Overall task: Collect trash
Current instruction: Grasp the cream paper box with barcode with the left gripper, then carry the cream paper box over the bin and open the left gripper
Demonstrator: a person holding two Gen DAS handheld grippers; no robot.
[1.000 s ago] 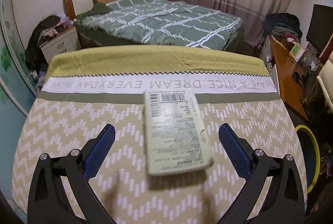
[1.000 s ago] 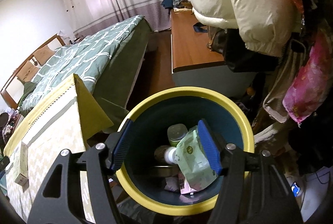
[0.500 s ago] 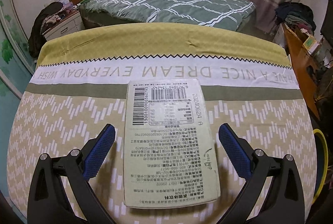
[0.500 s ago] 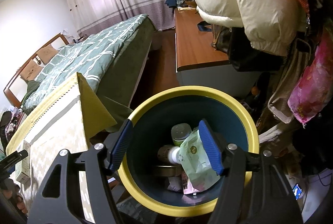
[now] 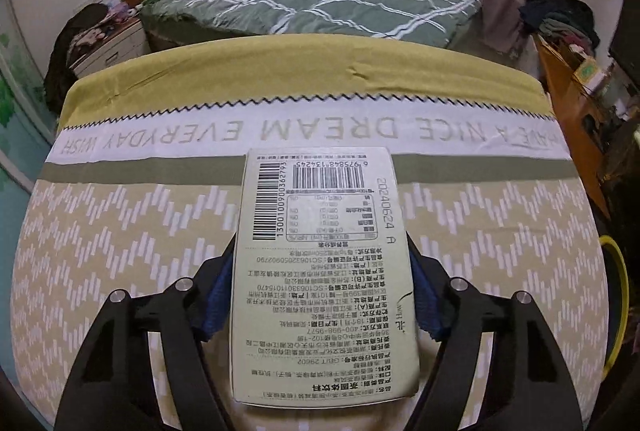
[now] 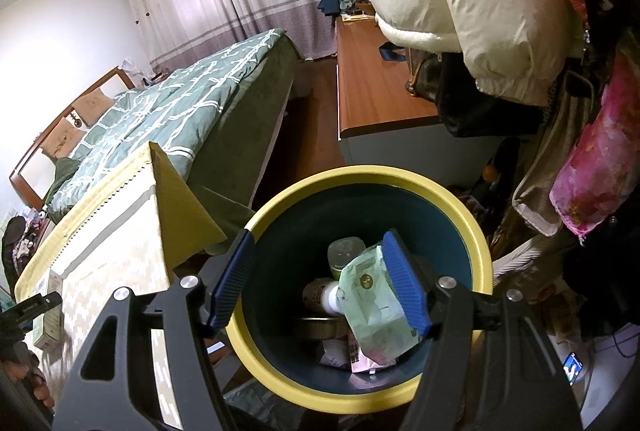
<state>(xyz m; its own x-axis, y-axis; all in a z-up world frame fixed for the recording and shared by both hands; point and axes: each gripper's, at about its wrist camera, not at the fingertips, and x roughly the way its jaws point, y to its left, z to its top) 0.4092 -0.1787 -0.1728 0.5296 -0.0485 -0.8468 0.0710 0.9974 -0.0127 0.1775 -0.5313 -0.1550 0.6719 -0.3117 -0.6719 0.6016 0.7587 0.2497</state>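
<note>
**Left gripper closing on drink carton; right gripper held spread over bin**

From my left wrist view, the drink carton (image 5: 324,271) lies flat on the patterned tablecloth (image 5: 120,251), printed label side up, barcode end toward 12 o'clock. My left gripper (image 5: 322,295) straddles the carton's lower half. Its jaws are closing: the blue pads (image 5: 218,305) sit tight against the carton's two long edges at 9 and 3 o'clock, and I read this as a pinch on the carton. The carton rests on the cloth; I cannot tell whether it has left the surface.

From my right wrist view, the right gripper (image 6: 320,287) stands spread above the yellow-rimmed bin (image 6: 476,231), nothing between its pads. Inside the bin I see a pale green wipes packet (image 6: 372,307) leaning at 3 o'clock, just behind the right pad, a white-capped bottle (image 6: 326,295) beside it, and a small cup (image 6: 345,251) toward 12 o'clock.

The bin stands just beside the table corner, at 9 o'clock of it. The bed (image 6: 172,111) lies beyond, toward 10 o'clock.
</note>
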